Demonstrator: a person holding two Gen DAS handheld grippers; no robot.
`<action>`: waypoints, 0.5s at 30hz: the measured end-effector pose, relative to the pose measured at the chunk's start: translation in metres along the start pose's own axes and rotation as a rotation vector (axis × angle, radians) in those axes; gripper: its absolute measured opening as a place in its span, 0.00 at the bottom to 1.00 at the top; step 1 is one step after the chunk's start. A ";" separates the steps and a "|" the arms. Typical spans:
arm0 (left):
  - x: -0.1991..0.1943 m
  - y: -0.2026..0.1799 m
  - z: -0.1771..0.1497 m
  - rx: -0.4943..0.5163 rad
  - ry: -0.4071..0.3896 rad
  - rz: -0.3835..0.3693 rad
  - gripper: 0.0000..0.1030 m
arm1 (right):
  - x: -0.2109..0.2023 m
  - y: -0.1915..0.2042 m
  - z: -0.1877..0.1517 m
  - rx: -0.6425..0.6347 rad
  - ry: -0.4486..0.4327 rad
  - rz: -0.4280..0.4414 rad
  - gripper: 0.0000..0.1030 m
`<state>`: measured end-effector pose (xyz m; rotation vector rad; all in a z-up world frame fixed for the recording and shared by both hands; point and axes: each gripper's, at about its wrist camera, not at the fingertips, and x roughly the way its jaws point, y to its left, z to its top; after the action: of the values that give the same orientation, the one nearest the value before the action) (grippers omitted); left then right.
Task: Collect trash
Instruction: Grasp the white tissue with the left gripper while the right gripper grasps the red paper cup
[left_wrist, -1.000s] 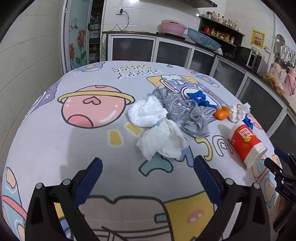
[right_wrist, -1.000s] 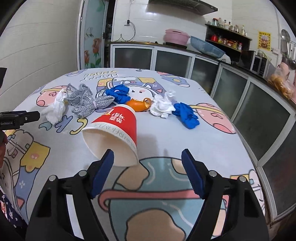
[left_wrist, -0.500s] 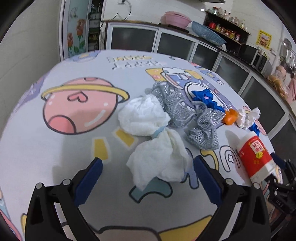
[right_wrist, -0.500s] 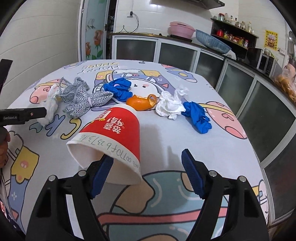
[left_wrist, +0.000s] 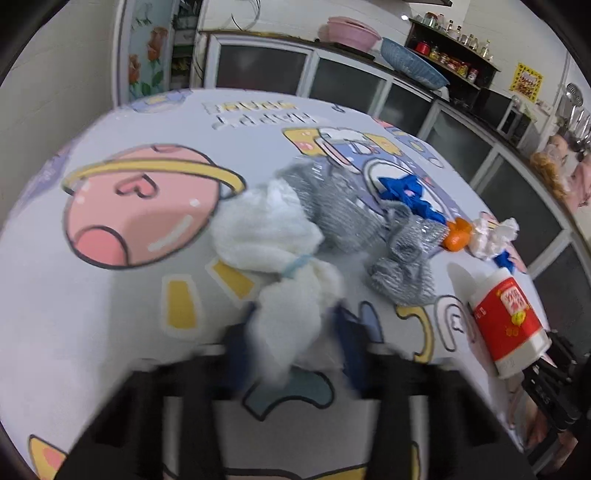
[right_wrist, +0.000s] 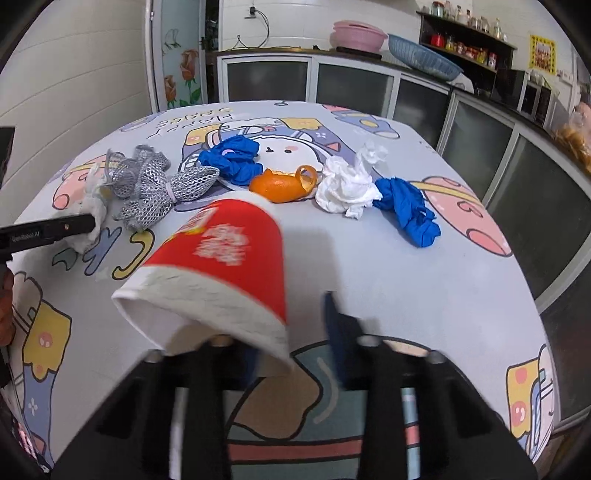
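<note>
Trash lies on a cartoon-print table (left_wrist: 110, 295). My left gripper (left_wrist: 295, 347) is closing on the near end of a crumpled white tissue wad (left_wrist: 273, 236), its blurred blue fingers on either side. My right gripper (right_wrist: 291, 332) is closing around the rim of a red paper cup (right_wrist: 225, 266) lying on its side; one finger is hidden behind the cup wall. The cup also shows in the left wrist view (left_wrist: 506, 317). Beyond lie silver mesh ribbon (right_wrist: 155, 184), a blue glove (right_wrist: 232, 158), orange peel (right_wrist: 284, 182), white tissue (right_wrist: 347, 184) and a second blue glove (right_wrist: 410, 210).
Kitchen counters with dark glass cabinet doors (right_wrist: 354, 92) run behind and to the right of the table. A pink basin (right_wrist: 358, 35) and a blue basket (right_wrist: 424, 61) sit on the counter. The table's right edge (right_wrist: 532, 295) drops off toward the cabinets.
Both grippers moved forward and their jaws narrowed: the left onto the white tissue wad, the right onto the red cup's rim. Both pairs of fingers are motion-blurred.
</note>
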<state>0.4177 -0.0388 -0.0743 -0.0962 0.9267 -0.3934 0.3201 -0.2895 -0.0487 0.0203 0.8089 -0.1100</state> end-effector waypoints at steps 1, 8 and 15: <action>0.000 0.001 0.000 -0.006 -0.002 0.001 0.17 | 0.000 0.000 0.000 0.006 0.007 0.008 0.12; -0.012 0.000 -0.003 -0.008 -0.037 -0.023 0.10 | -0.014 0.003 -0.001 0.007 -0.031 0.000 0.09; -0.035 -0.001 -0.010 -0.006 -0.075 -0.038 0.10 | -0.031 0.009 0.000 -0.005 -0.057 0.001 0.08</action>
<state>0.3910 -0.0257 -0.0530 -0.1329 0.8531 -0.4194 0.2999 -0.2782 -0.0261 0.0130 0.7526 -0.1072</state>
